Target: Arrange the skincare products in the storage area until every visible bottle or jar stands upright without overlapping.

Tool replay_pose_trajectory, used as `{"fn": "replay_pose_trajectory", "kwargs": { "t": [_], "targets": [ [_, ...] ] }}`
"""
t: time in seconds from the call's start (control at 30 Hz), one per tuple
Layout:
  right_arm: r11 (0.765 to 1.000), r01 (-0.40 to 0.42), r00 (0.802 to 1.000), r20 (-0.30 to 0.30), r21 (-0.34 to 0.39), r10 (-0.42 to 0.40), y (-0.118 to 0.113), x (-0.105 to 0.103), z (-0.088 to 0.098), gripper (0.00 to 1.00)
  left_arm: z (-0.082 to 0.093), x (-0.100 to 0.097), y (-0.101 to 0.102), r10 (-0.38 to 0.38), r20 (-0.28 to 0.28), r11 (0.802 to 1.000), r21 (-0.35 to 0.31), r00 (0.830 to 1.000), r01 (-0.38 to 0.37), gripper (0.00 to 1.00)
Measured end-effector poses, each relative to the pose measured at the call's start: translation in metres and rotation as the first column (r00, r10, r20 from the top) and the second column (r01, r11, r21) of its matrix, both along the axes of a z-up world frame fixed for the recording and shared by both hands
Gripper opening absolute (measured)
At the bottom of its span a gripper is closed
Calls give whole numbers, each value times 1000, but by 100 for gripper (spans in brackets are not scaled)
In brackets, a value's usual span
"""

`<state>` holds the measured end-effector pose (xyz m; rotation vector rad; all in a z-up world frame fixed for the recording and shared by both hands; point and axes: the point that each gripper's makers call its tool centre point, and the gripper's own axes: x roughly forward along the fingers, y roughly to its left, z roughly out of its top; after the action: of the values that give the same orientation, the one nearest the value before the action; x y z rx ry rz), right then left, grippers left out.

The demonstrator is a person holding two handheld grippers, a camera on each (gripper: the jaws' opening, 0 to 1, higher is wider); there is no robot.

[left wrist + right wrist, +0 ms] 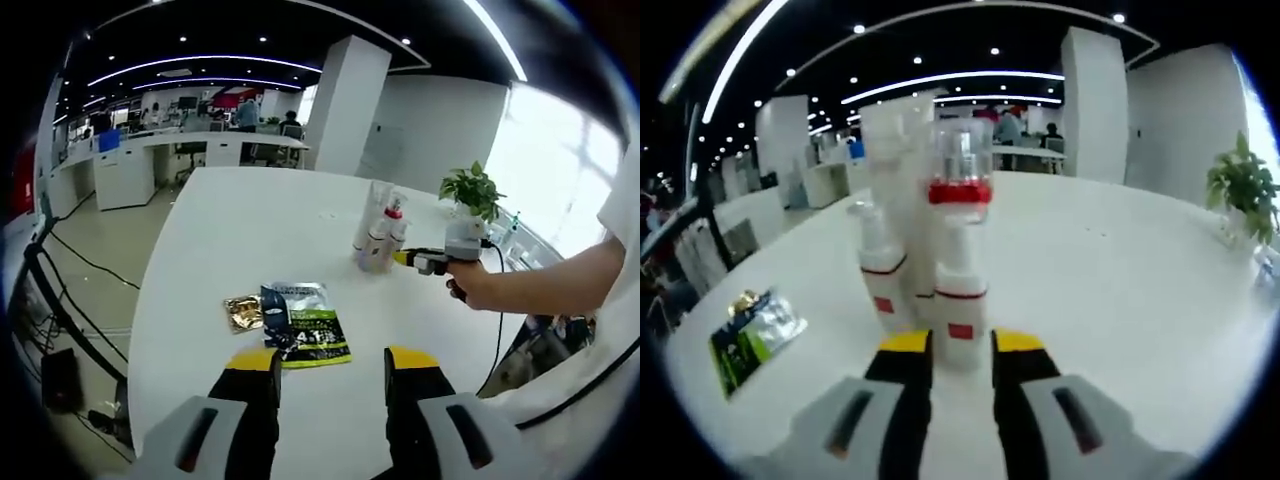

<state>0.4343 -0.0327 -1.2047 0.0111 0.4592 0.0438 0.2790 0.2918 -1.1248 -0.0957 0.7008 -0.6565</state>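
Open-plan office, dark ceiling with strip lights, white pillars, desks at the far end. A large white tabletop carries the items.

Left gripper view: the left claw hangs above the near edge of the tabletop, jaws parted, nothing between them. Just beyond its tips lies a flat green-and-black sachet, with a small gold packet touching its left side. Farther off and to the right, a tight cluster of white bottles stands upright. A hand holds the right claw level against that cluster. A potted plant stands at the far right edge.

Right gripper view: the right claw is at the base of the nearest bottle, white with a red band and clear cap, upright. Jaws sit close on either side; whether they actually grip it cannot be told. Further white bottles stand upright directly behind and to its left, touching or nearly so.
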Motion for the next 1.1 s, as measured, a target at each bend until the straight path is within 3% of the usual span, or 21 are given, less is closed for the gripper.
{"fn": "replay_pose_trajectory", "kwargs": {
  "t": [0.43, 0.73, 1.1],
  "targets": [
    [1000, 7, 1000, -10, 7, -7, 1, 7, 1, 18, -1, -1, 5, 17, -2, 1000, 1, 1000, -17, 41],
    [997, 79, 997, -19, 19, -79, -2, 7, 0, 18, 3, 0, 5, 34, 9, 999, -29, 999, -33, 42],
    [988, 141, 990, -26, 70, -139, 2, 10, -2, 19, 0, -5, 6, 18, 3, 1000, -8, 1000, -18, 42]
  ]
}}
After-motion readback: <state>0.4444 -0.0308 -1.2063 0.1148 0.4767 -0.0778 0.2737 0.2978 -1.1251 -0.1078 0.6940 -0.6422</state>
